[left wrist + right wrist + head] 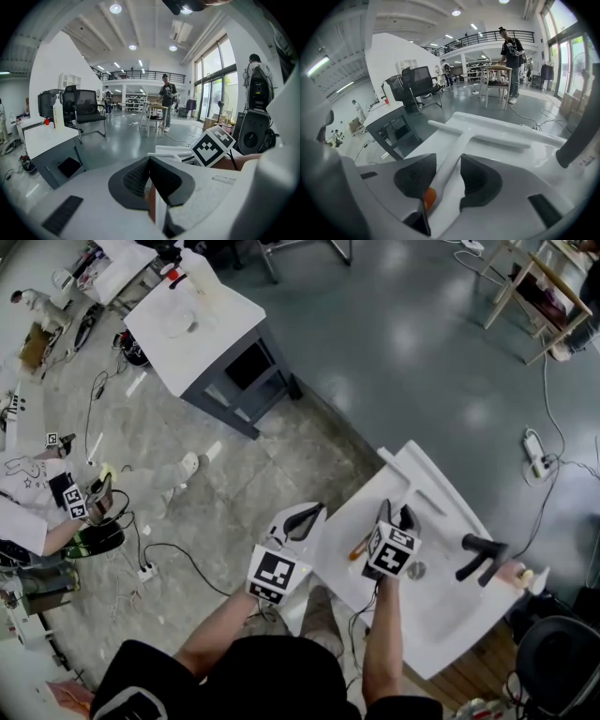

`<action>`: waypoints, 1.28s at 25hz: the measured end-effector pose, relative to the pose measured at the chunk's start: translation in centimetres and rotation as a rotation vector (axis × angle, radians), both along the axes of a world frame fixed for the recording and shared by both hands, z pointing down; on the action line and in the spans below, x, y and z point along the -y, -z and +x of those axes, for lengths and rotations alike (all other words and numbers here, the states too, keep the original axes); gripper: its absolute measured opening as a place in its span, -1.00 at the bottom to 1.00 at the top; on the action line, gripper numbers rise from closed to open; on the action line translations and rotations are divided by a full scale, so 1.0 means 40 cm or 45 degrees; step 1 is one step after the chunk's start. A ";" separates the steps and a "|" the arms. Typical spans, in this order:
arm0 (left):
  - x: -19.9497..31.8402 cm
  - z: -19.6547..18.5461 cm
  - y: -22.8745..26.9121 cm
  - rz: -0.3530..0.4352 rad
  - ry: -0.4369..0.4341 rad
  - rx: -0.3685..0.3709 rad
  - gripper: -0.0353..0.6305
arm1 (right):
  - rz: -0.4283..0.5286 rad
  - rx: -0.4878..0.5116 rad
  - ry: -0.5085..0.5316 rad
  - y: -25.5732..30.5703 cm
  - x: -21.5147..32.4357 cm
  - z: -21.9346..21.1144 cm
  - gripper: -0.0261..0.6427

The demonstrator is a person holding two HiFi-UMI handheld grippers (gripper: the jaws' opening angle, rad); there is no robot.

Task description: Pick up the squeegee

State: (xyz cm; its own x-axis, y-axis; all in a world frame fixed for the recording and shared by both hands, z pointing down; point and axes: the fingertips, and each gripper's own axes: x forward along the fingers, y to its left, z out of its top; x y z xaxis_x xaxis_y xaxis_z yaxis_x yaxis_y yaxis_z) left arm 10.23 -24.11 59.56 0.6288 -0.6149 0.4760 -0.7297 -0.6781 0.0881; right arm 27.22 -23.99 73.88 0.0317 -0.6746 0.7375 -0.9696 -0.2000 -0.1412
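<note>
The cube [391, 551] on the right tool [449, 174] shows black-and-white square markers. This tool is clamped on the white squeegee [457, 152] at the white sink [441, 624]. The handle runs between both pads, its orange end [430, 197] is nearest the camera, and the blade bar lies crosswise just ahead. The left tool [151, 168] has its jaws together, beside the sink.

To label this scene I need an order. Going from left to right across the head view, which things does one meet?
Seated person → left claw → right claw, on the squeegee → black faucet → power strip.
</note>
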 end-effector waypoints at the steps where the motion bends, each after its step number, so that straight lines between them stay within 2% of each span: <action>1: -0.001 -0.002 0.001 0.001 0.001 0.000 -0.88 | -0.007 -0.013 -0.005 0.000 -0.003 0.005 -0.47; 6: -0.006 -0.013 0.009 0.010 0.000 0.001 -0.88 | -0.034 -0.067 0.005 0.010 -0.023 0.007 -0.68; 16: -0.022 -0.059 0.044 0.033 0.008 -0.016 -0.88 | -0.008 -0.092 0.034 0.061 -0.032 -0.033 -0.69; 32: -0.080 -0.155 0.218 0.166 -0.002 -0.093 -0.88 | 0.199 -0.144 0.032 0.314 -0.072 -0.121 -0.69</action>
